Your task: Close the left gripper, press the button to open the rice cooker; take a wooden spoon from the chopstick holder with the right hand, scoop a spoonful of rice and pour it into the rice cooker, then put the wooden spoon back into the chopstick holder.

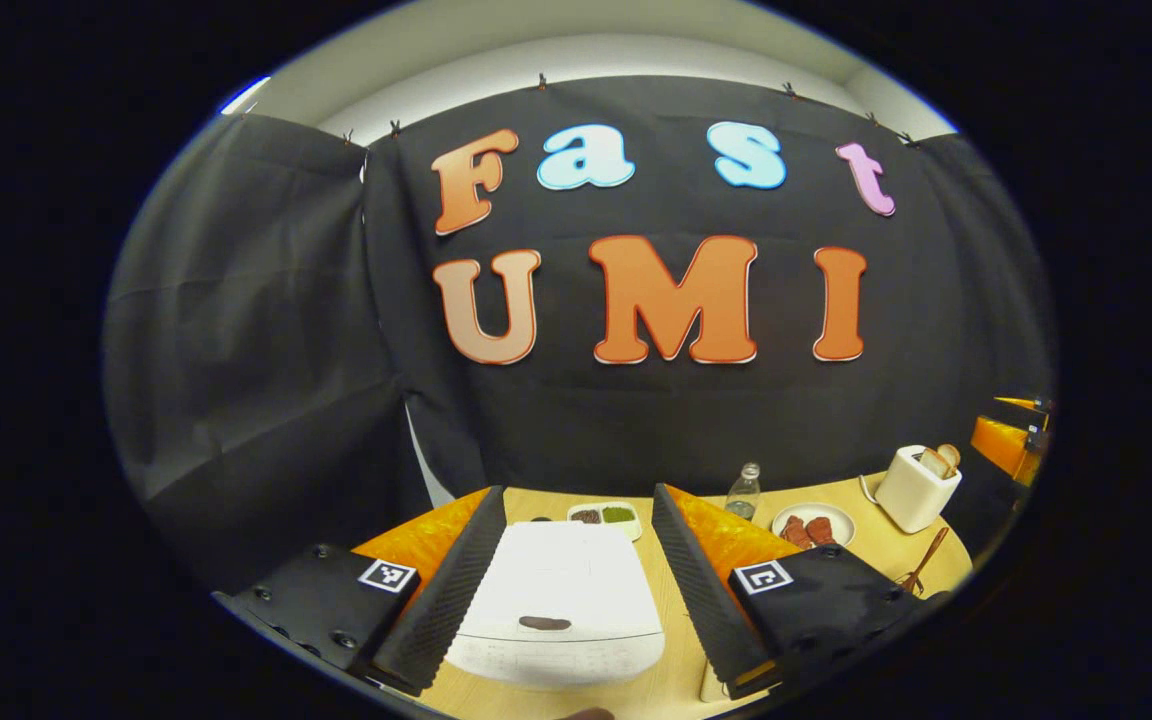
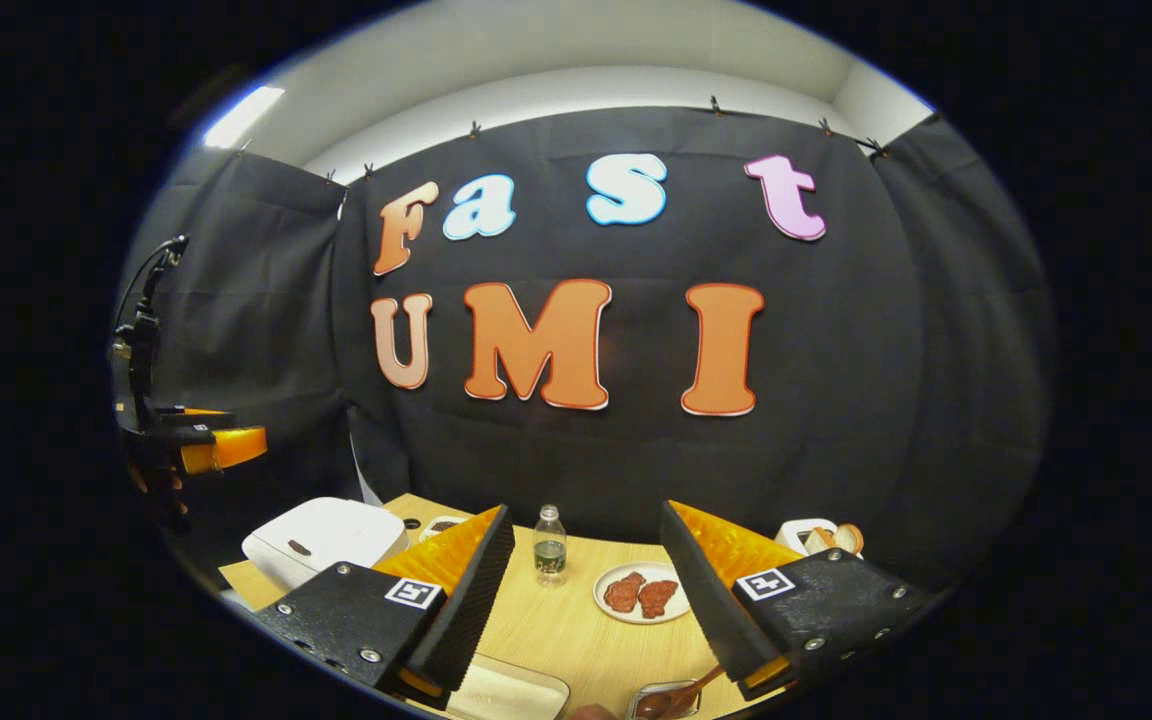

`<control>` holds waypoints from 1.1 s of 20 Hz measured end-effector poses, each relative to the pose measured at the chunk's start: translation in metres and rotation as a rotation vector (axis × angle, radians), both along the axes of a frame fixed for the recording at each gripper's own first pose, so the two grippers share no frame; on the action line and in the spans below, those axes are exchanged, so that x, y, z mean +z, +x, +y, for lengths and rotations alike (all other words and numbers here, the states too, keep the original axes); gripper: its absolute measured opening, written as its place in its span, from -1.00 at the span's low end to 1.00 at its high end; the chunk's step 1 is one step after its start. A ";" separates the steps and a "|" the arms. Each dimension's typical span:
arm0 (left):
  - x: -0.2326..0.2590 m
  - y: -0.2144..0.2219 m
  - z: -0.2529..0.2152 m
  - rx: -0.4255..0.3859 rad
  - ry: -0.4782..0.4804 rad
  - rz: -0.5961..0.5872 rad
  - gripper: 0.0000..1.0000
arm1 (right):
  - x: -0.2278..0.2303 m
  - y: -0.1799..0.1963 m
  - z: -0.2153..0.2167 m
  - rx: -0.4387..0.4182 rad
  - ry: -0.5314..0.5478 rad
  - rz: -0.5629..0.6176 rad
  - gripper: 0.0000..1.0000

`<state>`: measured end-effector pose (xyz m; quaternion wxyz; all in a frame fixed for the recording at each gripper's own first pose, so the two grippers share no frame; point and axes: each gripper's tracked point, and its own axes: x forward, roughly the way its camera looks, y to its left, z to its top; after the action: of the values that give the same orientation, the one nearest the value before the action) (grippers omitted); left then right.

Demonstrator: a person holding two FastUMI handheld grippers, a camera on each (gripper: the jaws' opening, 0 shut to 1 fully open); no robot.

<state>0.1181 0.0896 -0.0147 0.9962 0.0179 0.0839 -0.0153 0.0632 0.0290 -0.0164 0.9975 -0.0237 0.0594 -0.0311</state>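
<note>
Left gripper view: wooden table [image 1: 866, 545] against black cloth wall [image 1: 266, 330].

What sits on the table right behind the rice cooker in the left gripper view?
Behind the rice cooker lies a small white two-part dish, one side dark brown, the other green. A small dark item sits left of it. The cooker's closed lid hides the dish's near edge and anything inside the cooker.
</note>
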 end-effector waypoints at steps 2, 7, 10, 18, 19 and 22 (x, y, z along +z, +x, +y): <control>0.019 -0.014 -0.003 -0.006 0.009 -0.082 1.00 | 0.013 0.002 0.012 0.020 -0.006 -0.036 0.83; 0.033 -0.040 -0.016 -0.022 0.015 -0.210 1.00 | 0.038 -0.002 0.030 0.049 -0.022 -0.122 0.84; 0.028 -0.052 -0.020 -0.028 -0.053 -0.215 1.00 | 0.036 -0.008 0.033 0.074 -0.023 -0.146 0.84; 0.021 -0.067 -0.019 -0.014 -0.067 -0.240 0.99 | 0.032 -0.011 0.027 0.065 -0.026 -0.142 0.83; 0.022 -0.067 -0.021 -0.016 -0.062 -0.241 1.00 | 0.032 -0.011 0.029 0.064 -0.030 -0.145 0.83; 0.023 -0.066 -0.026 -0.026 -0.050 -0.249 1.00 | 0.030 -0.012 0.032 0.071 -0.047 -0.143 0.83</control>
<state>0.0523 0.0638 0.0084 0.9988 -0.0041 -0.0411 -0.0281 0.0508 0.0607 0.0132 0.9988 -0.0469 -0.0137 0.0014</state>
